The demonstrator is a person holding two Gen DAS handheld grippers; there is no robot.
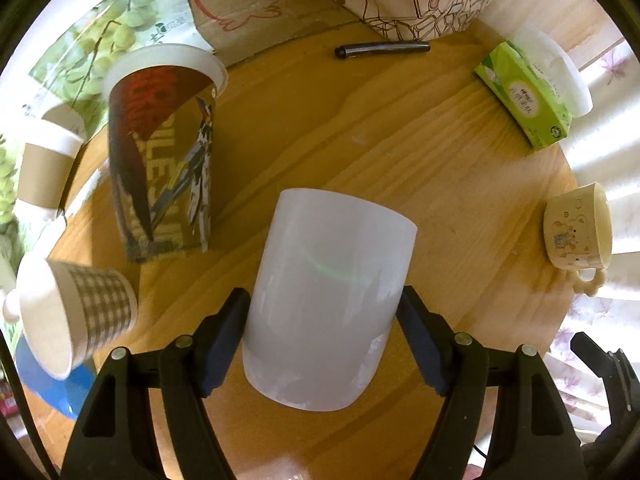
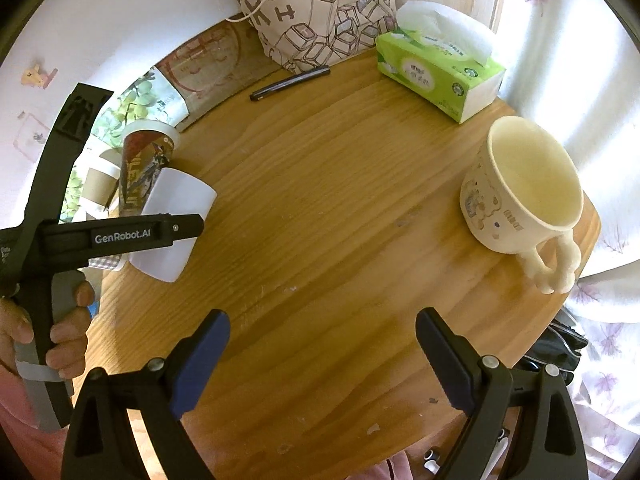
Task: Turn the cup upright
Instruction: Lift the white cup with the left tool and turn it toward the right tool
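A plain white cup (image 1: 328,296) is held between the blue pads of my left gripper (image 1: 322,340), which is shut on its sides. The cup is tilted above the round wooden table (image 1: 400,152). In the right wrist view the same white cup (image 2: 176,216) hangs tilted at the table's left side, partly hidden by the left gripper's black body. My right gripper (image 2: 324,356) is open and empty above the table's near edge.
A tall printed paper cup (image 1: 160,152), a brown-sleeved cup (image 1: 44,168) and a checked paper cup (image 1: 80,312) stand left. A cream mug (image 2: 524,184) sits right, a green tissue box (image 2: 436,68) and black pen (image 2: 290,83) at the back, with a printed bag (image 2: 320,16).
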